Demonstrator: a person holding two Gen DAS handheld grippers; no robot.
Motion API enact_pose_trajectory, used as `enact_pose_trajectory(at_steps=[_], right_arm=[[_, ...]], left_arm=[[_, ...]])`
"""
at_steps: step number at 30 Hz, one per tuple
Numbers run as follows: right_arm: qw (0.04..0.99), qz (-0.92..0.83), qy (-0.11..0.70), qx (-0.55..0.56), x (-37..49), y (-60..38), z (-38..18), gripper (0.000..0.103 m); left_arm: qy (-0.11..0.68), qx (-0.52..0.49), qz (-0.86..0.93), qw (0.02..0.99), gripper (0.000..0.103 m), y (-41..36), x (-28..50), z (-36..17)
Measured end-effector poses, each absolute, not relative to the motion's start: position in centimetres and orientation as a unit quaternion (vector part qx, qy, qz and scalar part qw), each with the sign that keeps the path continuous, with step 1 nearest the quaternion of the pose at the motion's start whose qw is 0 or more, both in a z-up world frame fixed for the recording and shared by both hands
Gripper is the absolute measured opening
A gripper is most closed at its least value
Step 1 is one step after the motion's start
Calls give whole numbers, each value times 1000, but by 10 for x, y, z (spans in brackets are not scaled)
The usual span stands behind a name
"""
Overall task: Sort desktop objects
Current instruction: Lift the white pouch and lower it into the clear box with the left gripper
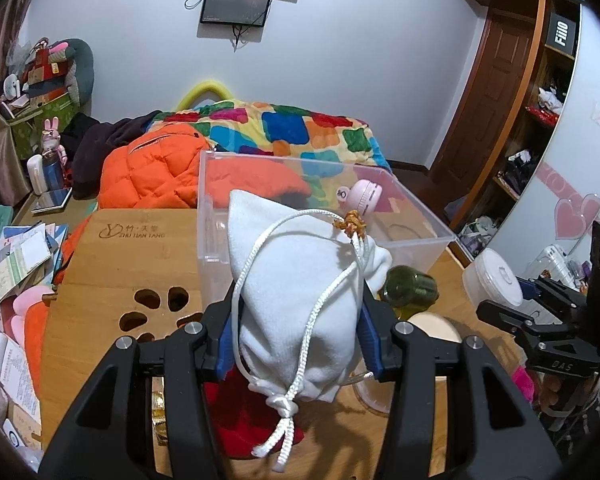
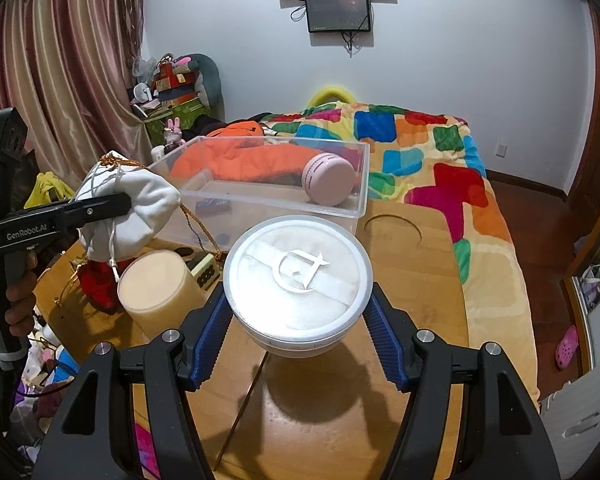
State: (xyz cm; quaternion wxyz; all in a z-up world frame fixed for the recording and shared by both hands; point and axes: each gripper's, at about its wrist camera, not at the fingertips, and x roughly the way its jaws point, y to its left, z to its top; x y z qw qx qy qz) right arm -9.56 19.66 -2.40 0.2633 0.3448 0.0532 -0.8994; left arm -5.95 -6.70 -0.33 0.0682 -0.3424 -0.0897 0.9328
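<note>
Bedroom clutter behind wooden table (image 2: 412, 248). Left gripper (image 1: 296, 332) pinches white drawstring pouch (image 1: 300, 292), contents hidden, in front of clear bin (image 1: 416, 220). Bin holds pink round gadget (image 2: 329, 178). Right gripper (image 2: 298, 316) clamps white round jar (image 2: 298, 280) just before bin.

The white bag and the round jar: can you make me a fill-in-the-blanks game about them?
1. The left gripper holds a ____ drawstring bag.
2. The right gripper holds a round jar with a ____ lid.
3. Inside the clear plastic box lies a round ____ thing.

Missing words: white; white; pink
</note>
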Motion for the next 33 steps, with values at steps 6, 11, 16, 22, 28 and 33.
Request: enact_pose_trajectory(at_steps=[6,11,16,22,28,33], right_arm=[[266,-903,57,333,-100,192,-16,62],[269,-905,59,325,-106,189,-9,62],[272,-904,59,323,-113,184,-6,62],[277,-904,54,322,-122,182,-3,62],[281,-902,56,323,-133,176,-2,62],[283,-901,59,323,-142,170,0,62]], left_arm=[[-86,-336,935,69,50,-66,-65,4],[-80,-340,933,88,50,-63,-76,10],[-80,-364,921,114,50,-62,-93,11],[-86,-381,913,122,50,-64,-110,13],[-71,-380,914,123,50,-60,-121,19],[-74,-388,910,128,50,-61,-133,17]])
